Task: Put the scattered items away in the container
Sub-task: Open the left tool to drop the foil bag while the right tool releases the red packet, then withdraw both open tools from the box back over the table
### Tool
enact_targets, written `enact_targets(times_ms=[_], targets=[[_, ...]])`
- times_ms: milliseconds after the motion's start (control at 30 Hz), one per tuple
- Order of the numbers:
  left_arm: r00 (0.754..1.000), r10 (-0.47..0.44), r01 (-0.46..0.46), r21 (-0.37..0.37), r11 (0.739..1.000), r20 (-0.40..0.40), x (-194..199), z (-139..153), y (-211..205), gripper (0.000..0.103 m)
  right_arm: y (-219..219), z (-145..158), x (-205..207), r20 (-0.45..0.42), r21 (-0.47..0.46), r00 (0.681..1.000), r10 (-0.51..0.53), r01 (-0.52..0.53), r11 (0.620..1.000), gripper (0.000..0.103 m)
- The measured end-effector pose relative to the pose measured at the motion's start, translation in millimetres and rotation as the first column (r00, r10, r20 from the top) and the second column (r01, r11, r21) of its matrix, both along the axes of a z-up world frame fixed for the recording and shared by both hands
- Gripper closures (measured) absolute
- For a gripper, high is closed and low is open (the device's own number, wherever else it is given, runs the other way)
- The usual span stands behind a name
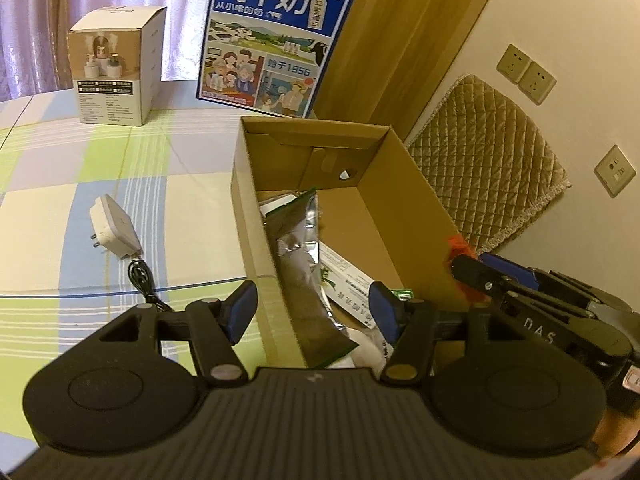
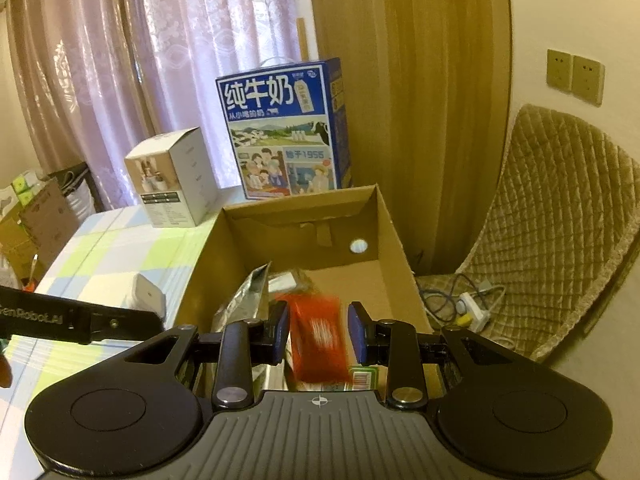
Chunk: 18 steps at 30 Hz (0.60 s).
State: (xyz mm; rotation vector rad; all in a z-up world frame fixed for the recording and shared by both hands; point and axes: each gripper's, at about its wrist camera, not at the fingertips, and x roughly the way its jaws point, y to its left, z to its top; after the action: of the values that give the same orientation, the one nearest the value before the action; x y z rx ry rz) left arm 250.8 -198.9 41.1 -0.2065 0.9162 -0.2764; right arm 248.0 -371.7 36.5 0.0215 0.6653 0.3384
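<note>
An open cardboard box (image 1: 416, 208) (image 2: 394, 236) stands on the checked tablecloth. Inside lie a silver-grey foil pouch (image 1: 298, 264) (image 2: 244, 300) and a white-green carton (image 1: 348, 284). My left gripper (image 1: 316, 308) is open and empty over the box's near left wall. My right gripper (image 2: 318, 332) hovers over the box's near end with its jaws apart; a blurred red packet (image 2: 318, 338) sits between them, apparently loose. The packet's red edge (image 1: 460, 248) shows at the right gripper's tip in the left wrist view. A white charger (image 1: 114, 230) (image 2: 146, 294) with black cable lies on the cloth left of the box.
A blue milk carton case (image 1: 272, 40) (image 2: 284, 132) and a white product box (image 1: 116, 68) (image 2: 172, 178) stand behind the box. A quilted chair (image 2: 560, 216) (image 1: 484, 184) with a power strip (image 2: 472, 308) is at right. Wall sockets (image 1: 526, 74) are above.
</note>
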Motion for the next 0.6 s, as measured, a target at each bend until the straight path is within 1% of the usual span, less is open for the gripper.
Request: enact_targets(times_ms=[33, 67, 100, 200, 300, 467, 533, 567, 600], targets=[[1.000, 0.003, -0.003, 0.001, 1.000, 0.000, 0, 0, 2, 0.046, 0, 0, 0, 0.003, -0.001, 1.000, -0.010, 0.010, 1.000, 0.064], [1.000, 0.005, -0.005, 0.001, 1.000, 0.001, -1, -1, 4, 0.046, -1, 0, -1, 0.006, 0.003, 1.000, -0.021, 0.021, 1.000, 0.050], [1.000, 0.008, -0.008, 0.003, 1.000, 0.001, -1, -1, 6, 0.046, -2, 0, -2, 0.009, 0.007, 1.000, -0.028, 0.028, 1.000, 0.044], [1.000, 0.016, -0.016, 0.006, 1.000, 0.002, -5, -2, 14, 0.046, -5, 1, -5, 0.011, 0.011, 0.999, -0.030, 0.030, 0.999, 0.044], [1.000, 0.027, -0.028, 0.015, 1.000, 0.003, -11, -2, 24, 0.043, -8, 3, -11, 0.006, 0.022, 0.999, -0.040, 0.040, 0.999, 0.043], [0.999, 0.053, -0.053, 0.033, 0.998, 0.000, -27, -2, 46, 0.042, -11, 10, -27, 0.002, 0.042, 0.999, -0.047, 0.047, 0.998, 0.037], [0.998, 0.064, -0.064, 0.046, 0.997, 0.004, -36, -1, 55, 0.040, -9, 14, -35, 0.001, 0.048, 0.999, -0.043, 0.043, 0.998, 0.036], [0.998, 0.070, -0.070, 0.055, 0.996, 0.009, -41, 0, 60, 0.036, -7, 16, -39, 0.001, 0.049, 0.999, -0.041, 0.041, 0.998, 0.035], [0.997, 0.075, -0.076, 0.062, 0.995, 0.013, -46, 1, 65, 0.036, -5, 18, -44, 0.001, 0.052, 0.999, -0.037, 0.037, 0.998, 0.035]])
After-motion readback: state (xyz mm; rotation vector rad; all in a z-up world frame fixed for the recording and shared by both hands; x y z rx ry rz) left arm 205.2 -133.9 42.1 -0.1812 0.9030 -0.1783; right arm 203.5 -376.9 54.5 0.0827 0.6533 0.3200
